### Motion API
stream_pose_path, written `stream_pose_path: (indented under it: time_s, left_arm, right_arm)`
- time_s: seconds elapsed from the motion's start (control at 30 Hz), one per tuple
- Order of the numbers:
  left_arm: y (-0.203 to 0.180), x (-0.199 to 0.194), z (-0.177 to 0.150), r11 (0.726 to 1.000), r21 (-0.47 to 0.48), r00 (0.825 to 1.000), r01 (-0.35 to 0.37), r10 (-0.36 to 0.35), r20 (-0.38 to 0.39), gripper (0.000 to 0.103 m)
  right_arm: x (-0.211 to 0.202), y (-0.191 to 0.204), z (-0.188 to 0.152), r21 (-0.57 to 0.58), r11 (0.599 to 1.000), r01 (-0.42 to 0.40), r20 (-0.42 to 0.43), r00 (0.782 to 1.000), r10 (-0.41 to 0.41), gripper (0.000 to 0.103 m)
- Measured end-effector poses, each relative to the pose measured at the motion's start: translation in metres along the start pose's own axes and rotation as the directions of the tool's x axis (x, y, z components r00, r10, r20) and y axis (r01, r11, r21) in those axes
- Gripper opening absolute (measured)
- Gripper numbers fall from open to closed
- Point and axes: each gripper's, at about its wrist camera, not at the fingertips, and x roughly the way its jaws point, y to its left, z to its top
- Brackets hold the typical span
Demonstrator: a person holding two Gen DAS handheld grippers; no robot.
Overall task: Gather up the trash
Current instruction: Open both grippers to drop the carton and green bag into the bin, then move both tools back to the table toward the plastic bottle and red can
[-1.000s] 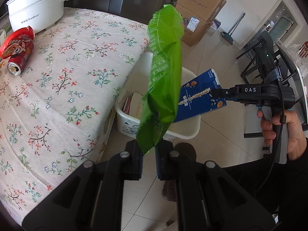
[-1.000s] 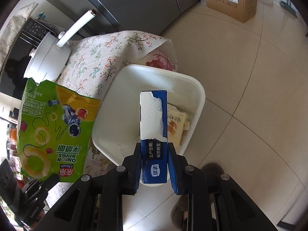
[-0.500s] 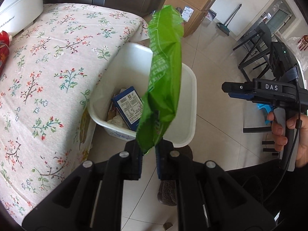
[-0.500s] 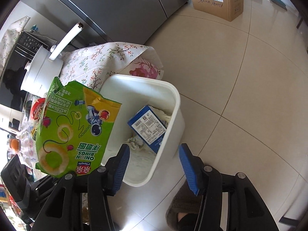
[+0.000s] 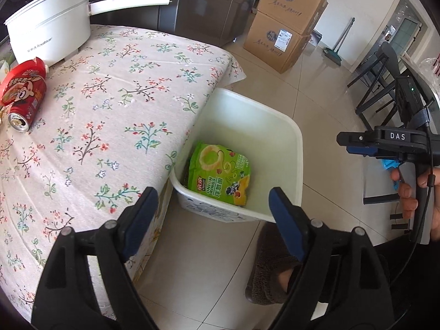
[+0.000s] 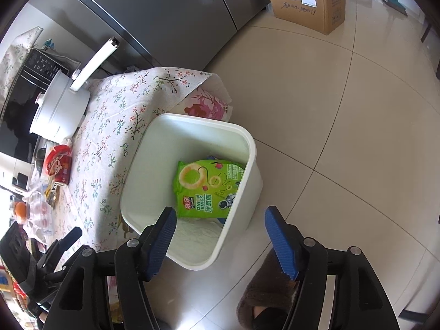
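A green onion-rings bag (image 5: 220, 174) lies inside the white bin (image 5: 298, 148) on the floor beside the table; it also shows in the right wrist view (image 6: 207, 188) in the bin (image 6: 251, 148). It covers the blue carton beneath it. My left gripper (image 5: 213, 206) is open and empty above the bin's near rim. My right gripper (image 6: 220, 229) is open and empty above the bin; its body shows at the right of the left wrist view (image 5: 385, 139). A red can (image 5: 23, 97) and a red wrapper (image 5: 20, 75) lie on the floral table.
A white pot (image 5: 49, 37) with a long handle stands at the table's far end. Cardboard boxes (image 5: 286, 24) are stacked by the wall. A black chair (image 5: 379, 82) stands at the right. A slippered foot (image 5: 272, 272) is near the bin. More clutter (image 6: 38, 206) lies on the table.
My left gripper has opened and the green bag has dropped into the bin, on top of the blue carton. My right gripper stays open.
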Motion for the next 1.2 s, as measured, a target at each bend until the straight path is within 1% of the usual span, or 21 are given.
stream_pose_path:
  time_s: [0.1,0.17,0.33,0.47,0.6,0.7,0.83,0.97,1.03,1.07,1.1,1.17,1.2]
  left_arm:
    - [0.011,-0.01,-0.004,0.999,-0.005,0.999,-0.044,0.044,0.013,0.089]
    - [0.02,-0.017,-0.007,0.997,-0.02,0.997,-0.072,0.072,0.022,0.095]
    - [0.052,-0.041,-0.017,0.984,-0.094,0.987,-0.152,0.157,0.04,0.101]
    - [0.087,-0.066,-0.027,0.958,-0.178,0.968,-0.223,0.239,0.073,0.102]
    - [0.131,-0.093,-0.038,0.921,-0.285,0.95,-0.264,0.3,0.088,0.102]
    - [0.167,-0.113,-0.049,0.884,-0.355,0.931,-0.305,0.356,0.086,0.102]
    - [0.212,-0.132,-0.062,0.829,-0.414,0.896,-0.377,0.44,0.066,0.102]
    - [0.252,-0.149,-0.073,0.79,-0.433,0.859,-0.434,0.508,0.066,0.102]
    - [0.271,-0.156,-0.079,0.775,-0.445,0.843,-0.449,0.532,0.076,0.102]
    - [0.282,-0.158,-0.083,0.768,-0.46,0.841,-0.445,0.535,0.079,0.102]
    - [0.293,-0.16,-0.086,0.765,-0.478,0.845,-0.433,0.529,0.08,0.102]
    - [0.316,-0.162,-0.093,0.76,-0.517,0.865,-0.394,0.496,0.07,0.102]
    - [0.326,-0.162,-0.096,0.753,-0.539,0.871,-0.378,0.486,0.068,0.102]
  right_arm:
    - [0.0,0.01,0.003,-0.016,1.0,0.011,0.008,1.0,-0.011,0.075]
    - [0.0,0.019,0.005,-0.032,0.999,0.017,0.014,1.0,-0.016,0.078]
    - [0.002,0.052,0.009,-0.073,0.997,0.02,0.03,0.999,-0.018,0.082]
    - [0.007,0.091,0.007,-0.135,0.991,0.017,0.047,0.999,-0.01,0.084]
    - [0.02,0.137,0.004,-0.188,0.982,0.007,0.046,0.999,0.002,0.085]
    - [0.03,0.175,0.0,-0.222,0.975,-0.008,0.045,0.999,0.018,0.085]
    - [0.039,0.232,-0.007,-0.299,0.954,-0.004,0.095,0.995,0.034,0.085]
    - [0.049,0.288,-0.018,-0.377,0.926,0.011,0.154,0.987,0.051,0.086]
    - [0.059,0.312,-0.023,-0.402,0.915,0.008,0.16,0.985,0.062,0.086]
    - [0.064,0.322,-0.025,-0.412,0.911,0.002,0.159,0.985,0.069,0.086]
    - [0.069,0.333,-0.028,-0.42,0.908,0.0,0.161,0.984,0.074,0.086]
    - [0.08,0.35,-0.031,-0.43,0.903,0.008,0.169,0.983,0.073,0.086]
    - [0.085,0.359,-0.032,-0.434,0.901,0.01,0.174,0.982,0.073,0.086]
